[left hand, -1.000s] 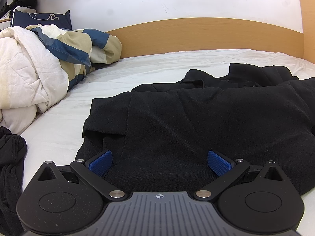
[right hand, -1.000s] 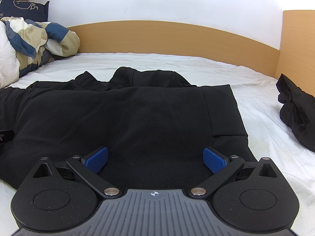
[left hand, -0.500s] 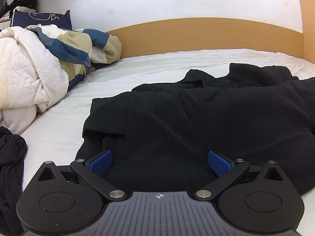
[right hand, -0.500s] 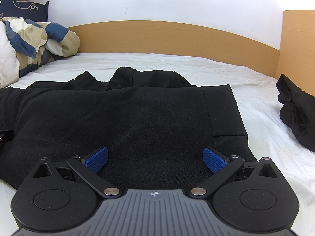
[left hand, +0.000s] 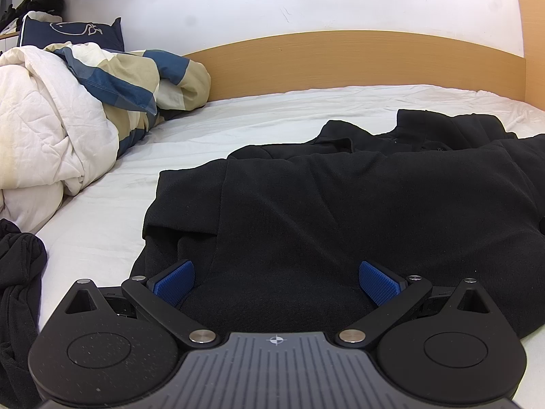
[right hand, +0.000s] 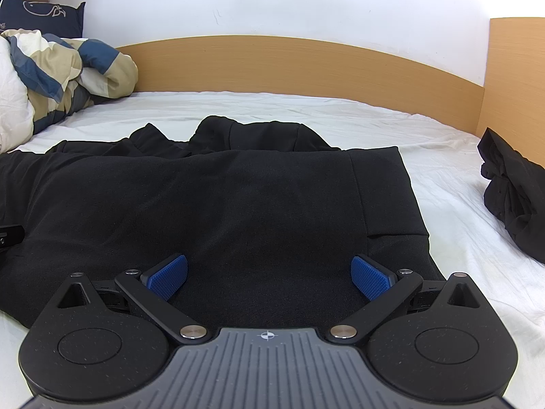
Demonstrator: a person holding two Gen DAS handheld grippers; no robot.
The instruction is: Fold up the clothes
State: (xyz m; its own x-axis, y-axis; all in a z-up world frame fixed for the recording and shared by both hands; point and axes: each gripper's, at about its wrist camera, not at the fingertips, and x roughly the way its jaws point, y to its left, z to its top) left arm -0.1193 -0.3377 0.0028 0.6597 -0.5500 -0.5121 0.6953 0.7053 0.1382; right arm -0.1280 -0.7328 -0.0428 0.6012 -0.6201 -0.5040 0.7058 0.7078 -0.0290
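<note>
A black garment (left hand: 340,211) lies spread flat on the white bed sheet (left hand: 238,126); the right wrist view shows its right half (right hand: 221,204). My left gripper (left hand: 276,281) is open low over the garment's near left hem, its blue pads wide apart on either side of the cloth. My right gripper (right hand: 269,274) is open the same way over the near right hem. Neither gripper holds any fabric. The garment's far part is bunched into folds near the headboard side.
A crumpled quilt (left hand: 68,109) and a navy pillow (left hand: 71,30) sit at the far left. Another black garment (left hand: 17,289) lies at the near left edge. A bundled black garment (right hand: 511,194) lies at the right. A wooden bed frame (right hand: 306,64) bounds the far side.
</note>
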